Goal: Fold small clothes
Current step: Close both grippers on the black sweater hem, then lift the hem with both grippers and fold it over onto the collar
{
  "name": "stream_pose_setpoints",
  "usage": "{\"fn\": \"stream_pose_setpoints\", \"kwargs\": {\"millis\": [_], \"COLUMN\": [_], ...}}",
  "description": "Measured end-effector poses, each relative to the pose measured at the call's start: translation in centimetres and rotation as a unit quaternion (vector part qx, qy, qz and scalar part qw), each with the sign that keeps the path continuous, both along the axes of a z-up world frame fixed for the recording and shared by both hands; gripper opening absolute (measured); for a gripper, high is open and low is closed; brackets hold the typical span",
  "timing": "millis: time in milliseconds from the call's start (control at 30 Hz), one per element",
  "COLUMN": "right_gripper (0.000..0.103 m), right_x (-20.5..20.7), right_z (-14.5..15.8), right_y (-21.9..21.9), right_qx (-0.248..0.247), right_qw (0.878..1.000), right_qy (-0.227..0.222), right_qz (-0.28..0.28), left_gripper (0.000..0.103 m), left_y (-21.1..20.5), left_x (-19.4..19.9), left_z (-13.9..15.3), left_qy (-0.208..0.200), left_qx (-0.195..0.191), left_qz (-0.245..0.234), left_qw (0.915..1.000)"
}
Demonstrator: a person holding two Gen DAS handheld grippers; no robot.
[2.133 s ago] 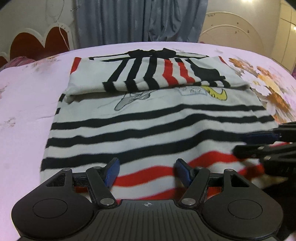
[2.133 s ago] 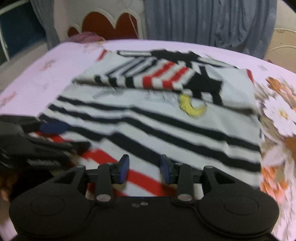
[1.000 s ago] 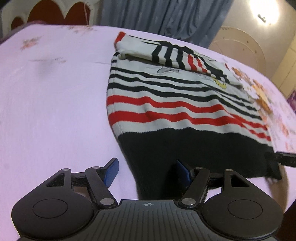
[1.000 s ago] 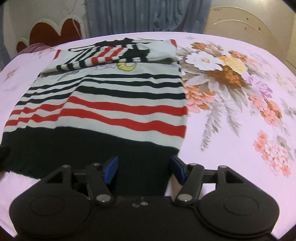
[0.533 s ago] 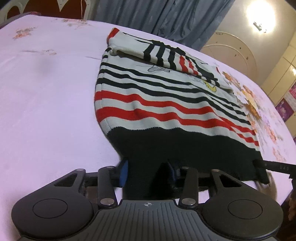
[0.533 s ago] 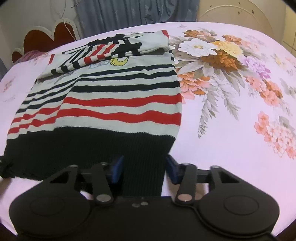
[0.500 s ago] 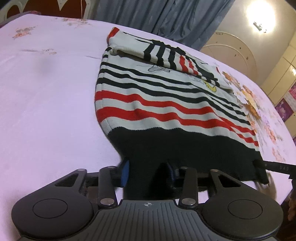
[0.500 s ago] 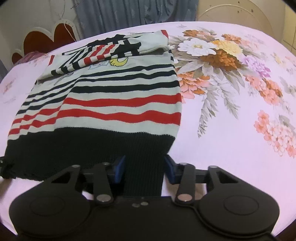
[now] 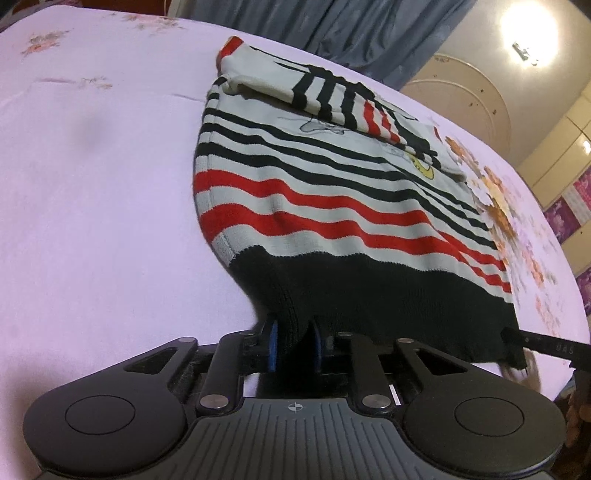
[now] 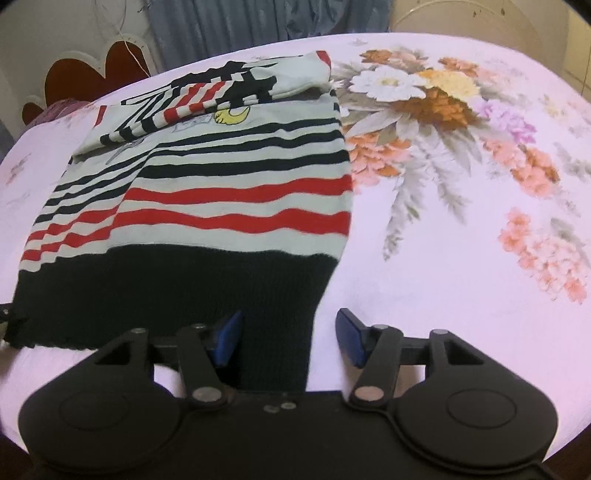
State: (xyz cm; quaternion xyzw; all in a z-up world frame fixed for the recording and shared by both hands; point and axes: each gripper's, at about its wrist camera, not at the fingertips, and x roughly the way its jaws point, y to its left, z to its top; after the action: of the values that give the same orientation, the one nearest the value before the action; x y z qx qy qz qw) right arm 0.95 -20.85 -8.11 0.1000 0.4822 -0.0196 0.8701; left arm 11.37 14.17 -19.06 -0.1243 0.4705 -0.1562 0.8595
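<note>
A small knitted sweater point(image 9: 332, 206) with black, red and white stripes lies flat on the bed, its sleeves folded across the chest at the far end. Its black hem point(image 9: 369, 295) faces me. My left gripper point(image 9: 291, 343) pinches the hem's left corner between its blue pads, jaws still closing, and the cloth bunches up there. In the right wrist view the sweater point(image 10: 221, 206) lies ahead, and my right gripper point(image 10: 290, 336) is opening. The hem's right corner point(image 10: 273, 332) sits between its jaws, clear of the right pad point(image 10: 351, 336).
The pink bedsheet point(image 9: 92, 184) has a large flower print point(image 10: 443, 110) to the sweater's right. A red scalloped headboard point(image 10: 92, 74) and blue curtains point(image 9: 332, 22) stand behind the bed. The right gripper's finger point(image 9: 535, 343) shows at the hem's far corner.
The left jaws closed onto the hem's left corner and gathered it. The right jaws narrowed around the right corner, then spread apart again. Both hands tilted slightly.
</note>
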Motion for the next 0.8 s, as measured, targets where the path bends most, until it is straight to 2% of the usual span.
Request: {"fn": "stream_pose_setpoints", "kwargs": {"millis": [33,100,133,167,267,433,667,800], "right_gripper": [0.029,0.018,0.015,0.013,0.012,0.011,0.011,0.011], "right_x": [0.2,0.6,0.8,0.9,1.5,3.0,8.5,13.5], "right_z": [0.0,0.0,-0.1,0.0,0.7,3.0,6.8,7.6], "right_y": [0.2,0.4,0.5,0.6,0.0,-1.2,-3.1,-4.2], "right_qx": [0.010,0.024,0.029,0.033,0.076,0.145,0.178,0.179], "right_qw": [1.000,1.000,0.999,0.999,0.997,0.988,0.977,0.974], "right_qy": [0.002,0.008,0.012,0.012,0.005,-0.042,-0.113,-0.137], "right_qz": [0.006,0.012,0.017,0.021,0.027,0.031,0.031,0.028], "left_gripper": [0.019,0.018,0.010,0.010,0.009,0.009,0.009,0.009], "left_y": [-0.1,0.0,-0.1,-0.2,-0.4,-0.3,-0.8,-2.0], "left_x": [0.0,0.3,0.4,0.6,1.0,2.6,8.5,13.7], "left_z": [0.0,0.1,0.1,0.2,0.8,3.5,7.1,7.7], "left_qy": [0.001,0.007,0.008,0.008,0.002,-0.028,-0.097,-0.121], "left_qx": [0.000,-0.011,-0.014,-0.015,-0.028,-0.057,-0.092,-0.089], "left_qz": [-0.002,-0.003,-0.005,-0.009,-0.016,-0.006,0.027,0.042], "left_qw": [1.0000,0.9999,0.9999,0.9998,0.9995,0.9980,0.9907,0.9877]}}
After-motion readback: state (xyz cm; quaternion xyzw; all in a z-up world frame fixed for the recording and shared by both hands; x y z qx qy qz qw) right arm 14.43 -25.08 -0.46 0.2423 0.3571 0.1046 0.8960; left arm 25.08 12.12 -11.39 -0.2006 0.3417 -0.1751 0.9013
